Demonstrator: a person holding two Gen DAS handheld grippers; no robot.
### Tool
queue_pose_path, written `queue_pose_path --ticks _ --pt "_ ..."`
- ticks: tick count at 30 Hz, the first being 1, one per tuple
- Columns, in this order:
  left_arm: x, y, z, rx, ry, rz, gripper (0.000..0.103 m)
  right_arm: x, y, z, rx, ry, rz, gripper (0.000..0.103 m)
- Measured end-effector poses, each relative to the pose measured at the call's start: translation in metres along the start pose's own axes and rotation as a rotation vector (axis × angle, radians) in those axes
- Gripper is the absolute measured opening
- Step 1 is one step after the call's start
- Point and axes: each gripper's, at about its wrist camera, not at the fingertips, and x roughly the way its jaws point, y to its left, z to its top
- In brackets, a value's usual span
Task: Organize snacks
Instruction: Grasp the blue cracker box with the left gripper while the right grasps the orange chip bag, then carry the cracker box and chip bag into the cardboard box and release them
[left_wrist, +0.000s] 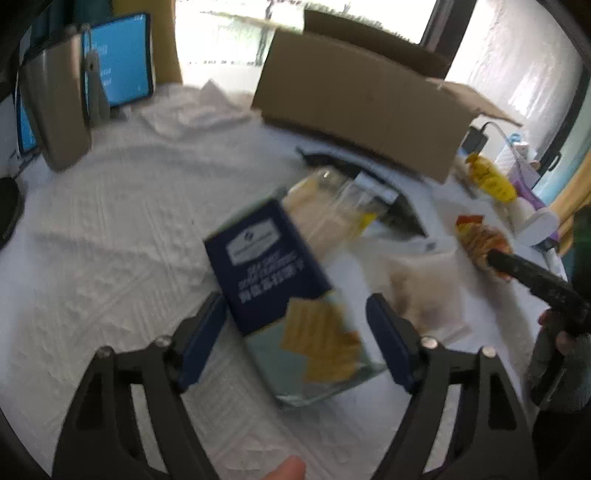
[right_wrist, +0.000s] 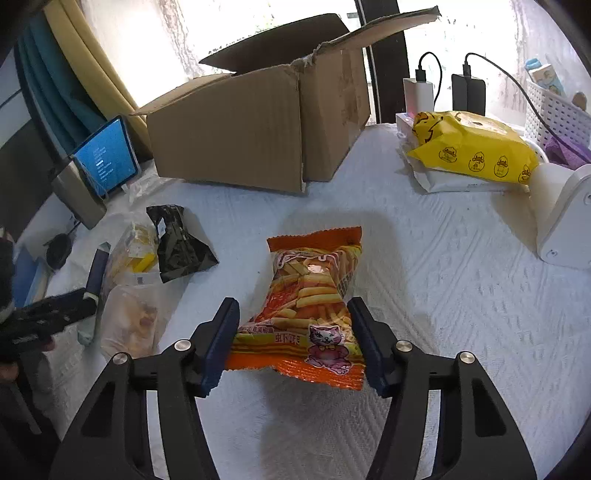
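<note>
My left gripper (left_wrist: 295, 343) is open around a blue cracker box (left_wrist: 291, 291) that lies tilted on the white cloth; the pads stand just off its sides. My right gripper (right_wrist: 291, 343) is shut on an orange snack bag with a pink cat (right_wrist: 314, 295), held just above the cloth. Beyond the box lie a clear bag of yellow snacks (left_wrist: 332, 206), a black packet (right_wrist: 177, 240) and a pale clear bag (right_wrist: 129, 321). An open cardboard box (right_wrist: 258, 129) stands at the back. The right gripper also shows at the right of the left wrist view (left_wrist: 491, 258).
A yellow duck-print pack (right_wrist: 472, 147) lies at the back right by a white basket (right_wrist: 554, 114), two chargers and a white device (right_wrist: 565, 221). A blue-screen tablet (right_wrist: 107, 158) and a grey stand (left_wrist: 55, 103) sit at the left. White cloth covers the table (right_wrist: 443, 314).
</note>
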Motion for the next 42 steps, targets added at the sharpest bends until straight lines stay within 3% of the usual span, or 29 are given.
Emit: queue_pose_path --ticks 6,8,11,16,25,42 --pt "0.001 -0.001 -0.004 0.03 -0.013 -0.003 0.08 0.002 0.011 -0.002 -0.034 0.006 0.019 0.059" --pt "-0.001 0.0 -0.005 0.022 -0.019 -0.021 0.075 0.0 0.016 -0.002 -0.047 0.001 0.03 0.037" --pt "-0.006 0.002 -0.008 0.025 -0.018 -0.056 0.066 -0.002 0.024 -0.001 -0.065 -0.003 0.043 0.037" --pt "-0.016 0.001 -0.01 0.029 -0.029 -0.084 0.061 -0.006 0.033 0.003 -0.079 -0.015 0.044 0.035" --pt "-0.049 -0.001 0.007 0.068 -0.118 -0.094 0.051 -0.031 0.042 0.026 -0.101 -0.09 0.049 0.035" --pt "-0.063 -0.002 0.039 0.082 -0.181 -0.142 0.05 -0.042 0.055 0.056 -0.118 -0.147 0.067 0.035"
